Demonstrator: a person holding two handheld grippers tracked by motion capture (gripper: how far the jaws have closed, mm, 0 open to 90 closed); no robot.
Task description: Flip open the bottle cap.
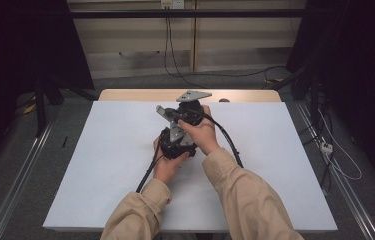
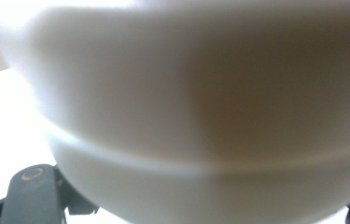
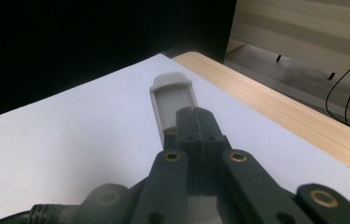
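A white sheet (image 1: 100, 165) covers most of a wooden table (image 1: 125, 94), whose bare edge shows at the far side. Beyond it, black cables (image 1: 167, 50) hang down a pale wall (image 1: 135, 35) and run across the grey floor (image 1: 140, 80).

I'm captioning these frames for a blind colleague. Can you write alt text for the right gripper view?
The right gripper, jaws shut together, points over a white table cover, with a small grey plastic piece lying just beyond its tips. A strip of wooden table edge runs behind.
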